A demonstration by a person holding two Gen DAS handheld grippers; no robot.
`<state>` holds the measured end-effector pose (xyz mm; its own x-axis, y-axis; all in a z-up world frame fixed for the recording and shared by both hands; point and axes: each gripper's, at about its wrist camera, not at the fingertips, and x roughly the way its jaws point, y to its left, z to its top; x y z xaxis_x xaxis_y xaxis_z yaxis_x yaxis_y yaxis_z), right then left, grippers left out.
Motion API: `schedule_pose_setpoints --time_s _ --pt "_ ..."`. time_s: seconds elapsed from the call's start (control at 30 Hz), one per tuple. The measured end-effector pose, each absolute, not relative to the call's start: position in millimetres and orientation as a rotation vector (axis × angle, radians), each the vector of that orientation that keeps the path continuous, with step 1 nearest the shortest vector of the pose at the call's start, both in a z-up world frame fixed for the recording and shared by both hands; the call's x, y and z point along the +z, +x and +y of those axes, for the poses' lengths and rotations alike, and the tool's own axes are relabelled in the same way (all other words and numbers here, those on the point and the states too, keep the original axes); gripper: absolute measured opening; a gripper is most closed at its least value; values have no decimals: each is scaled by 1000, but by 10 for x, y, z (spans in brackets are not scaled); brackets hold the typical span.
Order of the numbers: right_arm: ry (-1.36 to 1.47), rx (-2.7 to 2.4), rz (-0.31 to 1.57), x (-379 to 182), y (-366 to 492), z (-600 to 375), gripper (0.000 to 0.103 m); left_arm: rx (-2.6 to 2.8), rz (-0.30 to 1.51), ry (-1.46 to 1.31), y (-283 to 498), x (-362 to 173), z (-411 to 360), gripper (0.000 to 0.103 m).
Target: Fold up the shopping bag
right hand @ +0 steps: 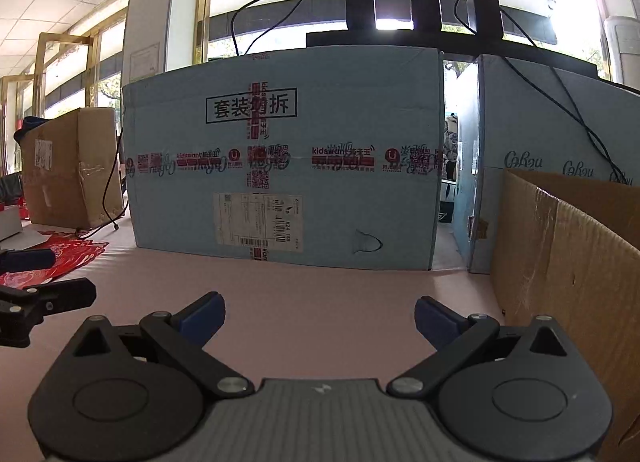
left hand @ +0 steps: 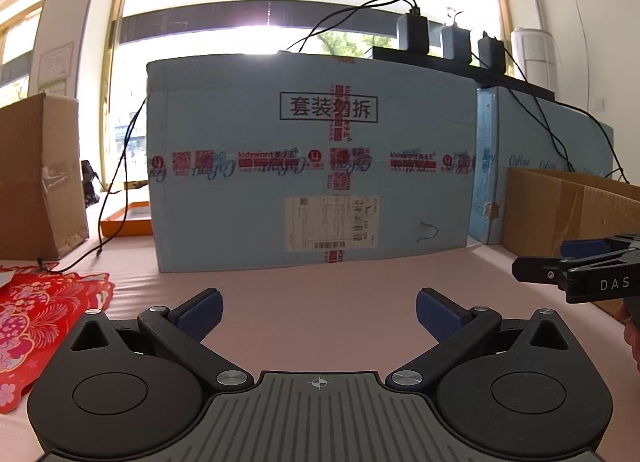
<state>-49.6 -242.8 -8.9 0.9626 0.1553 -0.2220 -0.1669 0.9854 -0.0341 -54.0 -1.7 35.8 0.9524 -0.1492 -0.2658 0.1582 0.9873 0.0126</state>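
The shopping bag is red with pink and white flower patterns and lies flat on the pink table at the far left of the left wrist view; it also shows in the right wrist view at the left. My left gripper is open and empty above the bare pink table, to the right of the bag. My right gripper is open and empty above the table, further right. The right gripper's fingers show at the right edge of the left wrist view, and the left gripper's fingers at the left edge of the right wrist view.
A large light-blue carton stands across the back of the table, with a second blue carton to its right. An open brown cardboard box stands at the right. Another brown box and a black cable are at the left, with an orange tray.
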Motion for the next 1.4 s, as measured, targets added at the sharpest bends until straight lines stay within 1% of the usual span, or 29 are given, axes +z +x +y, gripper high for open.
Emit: schedule_pose_setpoints --time_s 0.1,0.37,0.53,0.8,0.97,1.27,1.4 --pt "-47 187 273 -149 -450 -2488 103 -79 280 30 -512 328 71 103" --pt "-20 143 308 -210 -371 -2583 103 -13 353 28 -408 253 143 103" --pt "-22 125 344 -250 -295 -2588 103 13 454 71 -293 166 83 103" --pt "-55 93 413 -324 -179 -2525 103 86 590 35 -126 35 172 103" --pt "-43 67 442 -345 -134 -2537 103 77 633 21 -74 -14 204 103" --pt "0 65 525 -411 1 -2592 103 72 646 1 -60 -29 234 103" --pt "-47 46 546 -435 29 -2516 103 72 648 1 -57 -26 235 103"
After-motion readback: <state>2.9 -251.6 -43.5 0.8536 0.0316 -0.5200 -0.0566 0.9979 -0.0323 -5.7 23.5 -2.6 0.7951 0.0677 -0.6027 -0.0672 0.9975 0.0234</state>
